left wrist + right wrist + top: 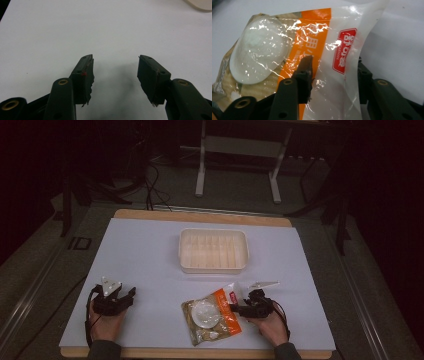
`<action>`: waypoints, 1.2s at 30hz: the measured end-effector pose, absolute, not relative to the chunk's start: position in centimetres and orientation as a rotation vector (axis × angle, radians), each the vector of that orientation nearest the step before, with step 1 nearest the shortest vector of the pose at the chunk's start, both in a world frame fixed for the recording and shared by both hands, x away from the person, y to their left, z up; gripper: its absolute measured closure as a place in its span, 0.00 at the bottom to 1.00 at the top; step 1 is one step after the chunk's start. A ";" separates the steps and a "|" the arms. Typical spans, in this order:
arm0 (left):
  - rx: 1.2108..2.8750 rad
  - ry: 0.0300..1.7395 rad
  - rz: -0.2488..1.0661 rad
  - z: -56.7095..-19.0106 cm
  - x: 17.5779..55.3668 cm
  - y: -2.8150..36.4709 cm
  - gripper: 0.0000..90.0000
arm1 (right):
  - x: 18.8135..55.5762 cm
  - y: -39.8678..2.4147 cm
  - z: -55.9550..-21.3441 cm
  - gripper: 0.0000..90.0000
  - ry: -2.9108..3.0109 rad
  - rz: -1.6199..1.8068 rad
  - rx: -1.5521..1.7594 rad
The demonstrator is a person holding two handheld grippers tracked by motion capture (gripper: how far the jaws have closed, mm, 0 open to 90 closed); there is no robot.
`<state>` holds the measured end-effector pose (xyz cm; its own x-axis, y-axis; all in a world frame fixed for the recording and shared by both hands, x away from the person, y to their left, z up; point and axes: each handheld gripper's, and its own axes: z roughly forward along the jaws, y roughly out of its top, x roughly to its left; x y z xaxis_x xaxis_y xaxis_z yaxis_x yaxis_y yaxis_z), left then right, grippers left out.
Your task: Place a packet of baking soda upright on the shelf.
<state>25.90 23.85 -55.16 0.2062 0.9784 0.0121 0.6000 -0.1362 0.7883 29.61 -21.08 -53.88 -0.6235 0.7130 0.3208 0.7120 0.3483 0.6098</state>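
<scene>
A clear snack bag [212,315] with an orange stripe, a red label and a round white piece inside lies flat near the table's front edge. My right gripper [235,309] is at the bag's right end, held in a hand. In the right gripper view the bag [287,50] has its white sealed end between the jaws. One jaw lies over the film, the other is partly hidden behind it, and the gap is wide, so the gripper [334,67] is open. My left gripper [127,295] rests at the front left, open [115,58] over bare table.
A shallow white plastic tray [182,250] stands empty at the middle of the white mat [140,250], beyond the bag; its corner [200,3] shows in the left gripper view. Wooden table edges frame the mat. Dark floor, cables and a stand lie behind.
</scene>
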 end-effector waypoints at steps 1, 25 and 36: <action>1.823 1.470 0.732 -55.2 25.9 23.9 0.51 | 29.7 -21.0 -53.8 0.68 2.582 1.154 1.379; 1.822 1.466 0.733 -55.1 25.8 23.9 0.51 | 30.3 -21.8 -54.0 0.98 2.642 1.147 1.669; 1.825 1.465 0.734 -55.1 25.8 23.9 0.51 | 30.1 -22.2 -53.1 1.00 2.625 1.222 1.678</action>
<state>25.82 23.93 -55.13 0.2092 0.9778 0.0148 0.5972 -0.1397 0.7898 30.14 -22.24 -53.12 -0.4816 0.7042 0.5218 0.8526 0.2385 0.4650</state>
